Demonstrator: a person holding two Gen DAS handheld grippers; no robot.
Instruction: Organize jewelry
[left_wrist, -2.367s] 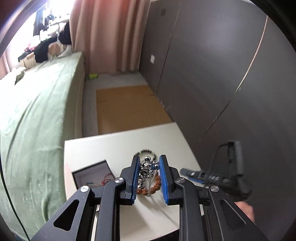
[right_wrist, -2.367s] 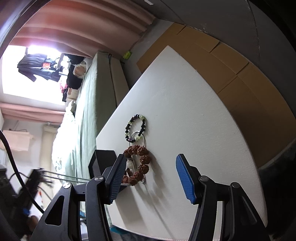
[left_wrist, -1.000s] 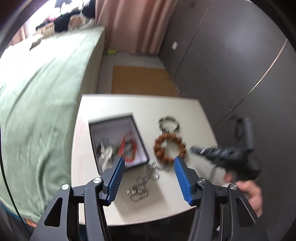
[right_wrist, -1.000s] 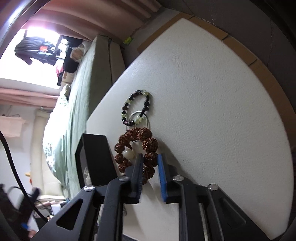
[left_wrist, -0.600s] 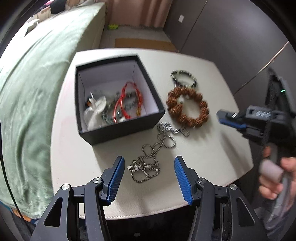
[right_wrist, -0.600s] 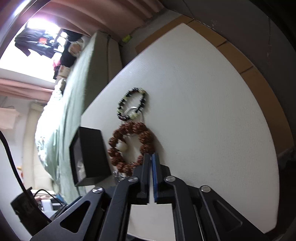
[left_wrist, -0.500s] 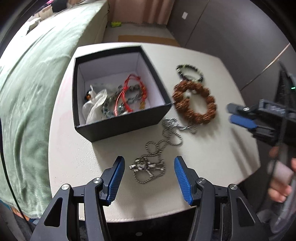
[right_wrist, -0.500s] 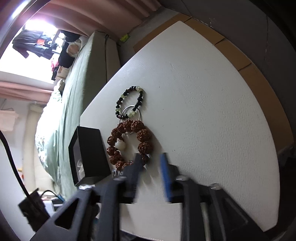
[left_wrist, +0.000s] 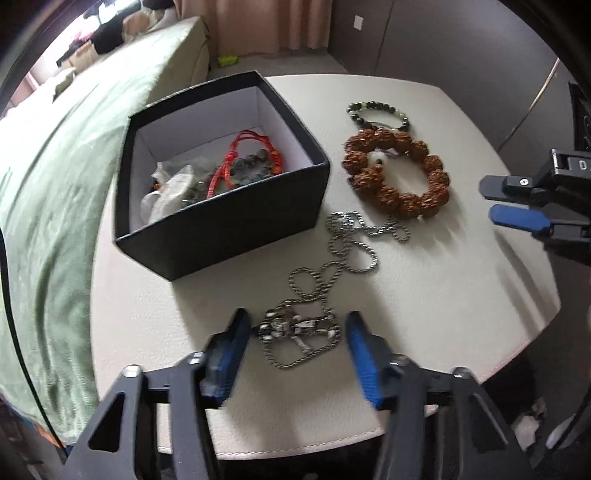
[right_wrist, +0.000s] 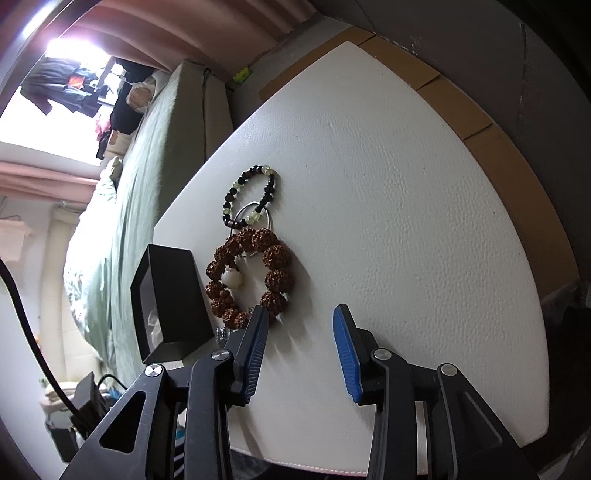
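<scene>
**Silver chain between the spread left fingers, beads beside the box**

The silver chain necklace (left_wrist: 325, 291) lies loose on the white table (left_wrist: 443, 295), its cross-shaped pendant (left_wrist: 299, 328) at the 6 o'clock end of the chain, right between the blue pads of the left gripper (left_wrist: 295, 343). The jaws stand wide apart on either side of the pendant and hold nothing; whether the pads touch the table cannot be told. The chain's other end coils up toward 1 o'clock, ending just beside the brown bead bracelet (left_wrist: 397, 173).

That bracelet of large knobbly beads lies flat at 1 o'clock from the pendant. A thin metal ring (right_wrist: 255, 218) shows partly under it, and the dark bead bracelet (left_wrist: 376, 114) with pale green beads rests just beyond, at 12 o'clock from the brown one, overlapping the ring.

The black box (left_wrist: 221, 221) sits open at 10 o'clock from the pendant, near the brown bracelet but apart from it. Inside lie a red cord bracelet (left_wrist: 247, 166) and other tangled pieces.

The right gripper (right_wrist: 301, 328) hovers at the table's 3 o'clock side, jaws parted and empty, its left finger close to the brown bracelet's nearest beads.

A green bedspread (left_wrist: 55, 184) borders the table at 9 o'clock.
</scene>
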